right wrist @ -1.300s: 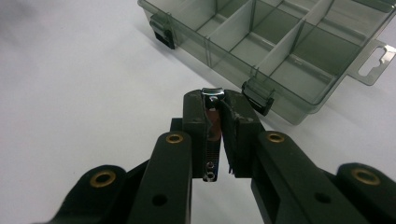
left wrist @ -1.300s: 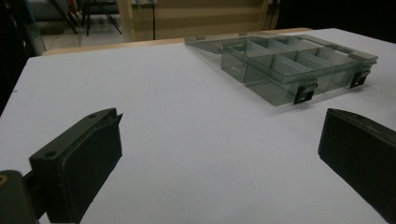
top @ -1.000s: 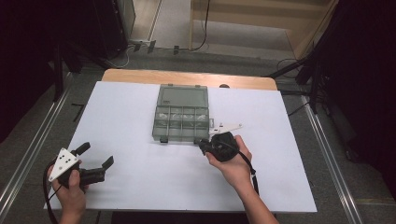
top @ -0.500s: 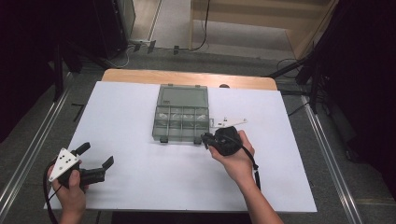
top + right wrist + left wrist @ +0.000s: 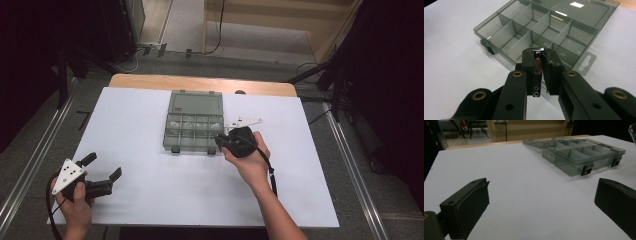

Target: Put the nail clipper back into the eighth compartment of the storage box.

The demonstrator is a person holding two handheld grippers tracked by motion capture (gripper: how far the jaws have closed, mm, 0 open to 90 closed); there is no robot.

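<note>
Progress looks to be about midway: the right tool (image 5: 539,72) is clenched on a small metal clip-like piece (image 5: 537,75), thin and shiny with a dark top end, and holds it above the near right corner of the compartment box (image 5: 192,131), not yet set down. That grey see-through box lies with its lid folded flat toward the far side, and its compartments look bare from the right gripper view, so placing the piece in a cell is, by my reading, what remains. The left tool (image 5: 541,205) sits released near the counter's (image 5: 150,200) near left corner, jaws wide with nothing between them, well apart from the box. Bare white surface lies all around the box, with room on every side; the counter's right edge is well clear of the right hand (image 5: 250,160).
</note>
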